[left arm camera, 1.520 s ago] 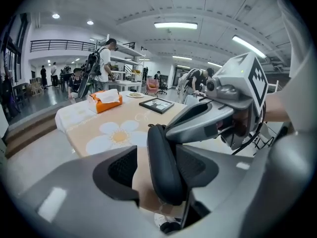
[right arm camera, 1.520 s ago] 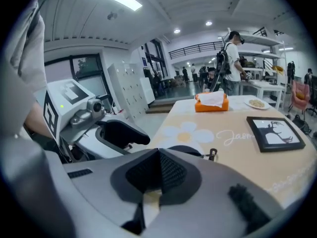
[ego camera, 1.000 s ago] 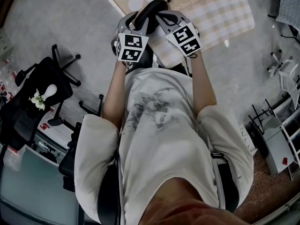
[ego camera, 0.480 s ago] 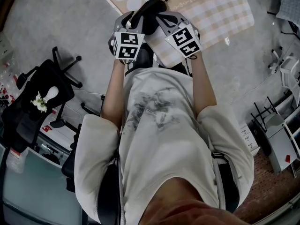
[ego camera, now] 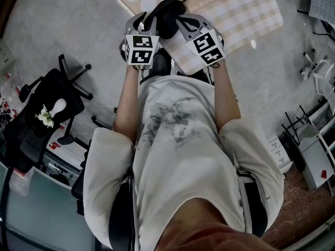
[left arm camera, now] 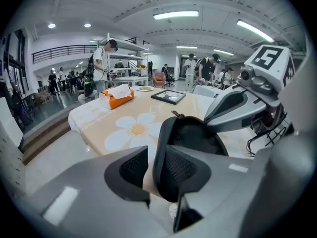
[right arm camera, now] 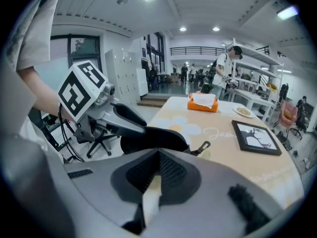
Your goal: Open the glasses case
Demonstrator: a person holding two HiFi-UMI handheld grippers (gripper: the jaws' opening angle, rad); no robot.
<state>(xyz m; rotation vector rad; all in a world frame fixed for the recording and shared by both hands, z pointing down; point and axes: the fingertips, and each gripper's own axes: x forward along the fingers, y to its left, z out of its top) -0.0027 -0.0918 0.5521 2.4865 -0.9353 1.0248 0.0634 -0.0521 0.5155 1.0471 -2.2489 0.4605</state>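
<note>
The black glasses case hangs over the near edge of the table, between my two grippers. In the left gripper view its shell gapes and the dark inside shows. My left gripper is closed on the shell's rim, one pad inside and one outside. My right gripper is shut at the case's other side, with a pale strip showing low between its pads. The zip pull sticks out to the right. From above, the left gripper and right gripper flank the case.
The flower-print tablecloth carries an orange tissue box, a framed picture and a plate further back. Black office chairs stand to my left on the floor. People stand by shelves behind the table.
Both grippers stay at the case. The left gripper's marker cube has edged slightly left, away from the right one.
</note>
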